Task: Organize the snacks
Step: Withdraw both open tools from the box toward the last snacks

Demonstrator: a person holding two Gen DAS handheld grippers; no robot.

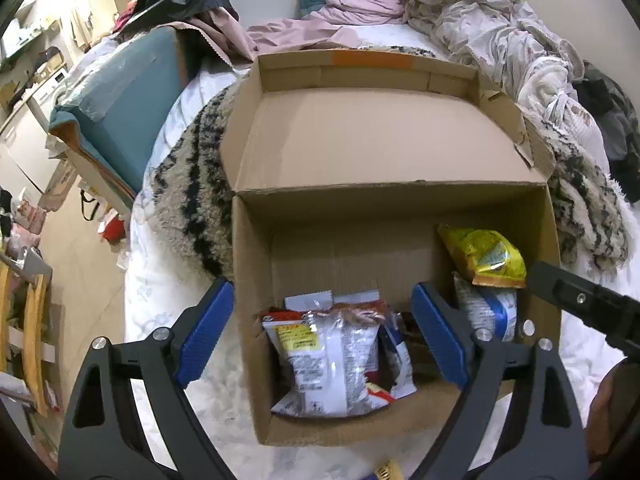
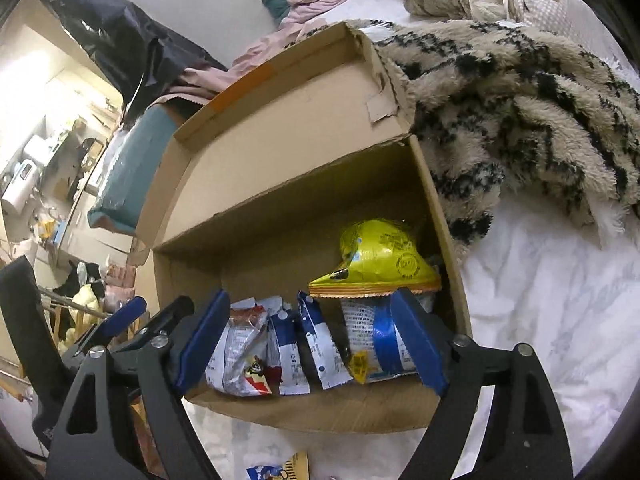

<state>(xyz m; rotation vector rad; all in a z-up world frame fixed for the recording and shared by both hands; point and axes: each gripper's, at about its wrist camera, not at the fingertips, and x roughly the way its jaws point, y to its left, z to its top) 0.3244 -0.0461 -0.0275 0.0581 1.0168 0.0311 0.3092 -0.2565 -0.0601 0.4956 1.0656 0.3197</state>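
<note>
A: A white bed cover (image 1: 168, 280) carries the cardboard box (image 1: 360, 432), its lid thrown back against a fuzzy striped blanket (image 2: 520, 92).

B: Snacks inside?

A: A yellow bag (image 2: 380, 260) far right, silver packets (image 1: 332, 356) near left.

B: Grippers?

A: Left gripper (image 1: 322, 334) and right gripper (image 2: 310, 340) both spread wide, holding nothing. Only the right view shows a loose packet (image 2: 280, 470) on the cover in front of the box.

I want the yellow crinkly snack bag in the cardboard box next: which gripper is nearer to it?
Right. The right gripper sits open just below the yellow crinkly snack bag; the left gripper, also open, hovers over the packets on the box's other side.
</note>
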